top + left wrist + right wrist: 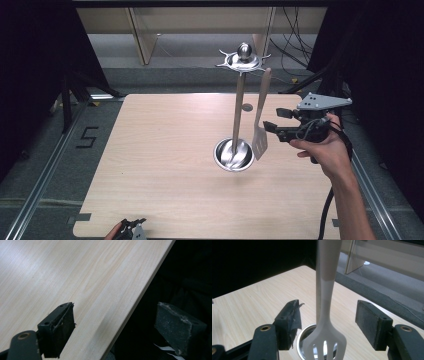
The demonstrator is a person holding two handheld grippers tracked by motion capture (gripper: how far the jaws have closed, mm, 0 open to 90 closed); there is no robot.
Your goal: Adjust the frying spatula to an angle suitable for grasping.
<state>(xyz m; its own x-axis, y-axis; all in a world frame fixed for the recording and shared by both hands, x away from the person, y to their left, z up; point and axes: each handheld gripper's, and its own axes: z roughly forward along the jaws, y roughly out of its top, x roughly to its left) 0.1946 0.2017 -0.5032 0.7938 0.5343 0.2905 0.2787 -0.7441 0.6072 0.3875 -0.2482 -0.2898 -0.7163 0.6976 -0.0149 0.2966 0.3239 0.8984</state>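
White slotted plastic spatula (260, 131) already hangs on the tall steel utensil stand (239, 107); right gripper (272, 120) jaws spread beside it, left gripper (134, 226) also spread, resting near.

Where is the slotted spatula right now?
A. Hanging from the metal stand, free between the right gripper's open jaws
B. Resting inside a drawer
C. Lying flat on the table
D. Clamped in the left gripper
A: the spatula hangs from the stand, and the right gripper has both pads clear of its handle.
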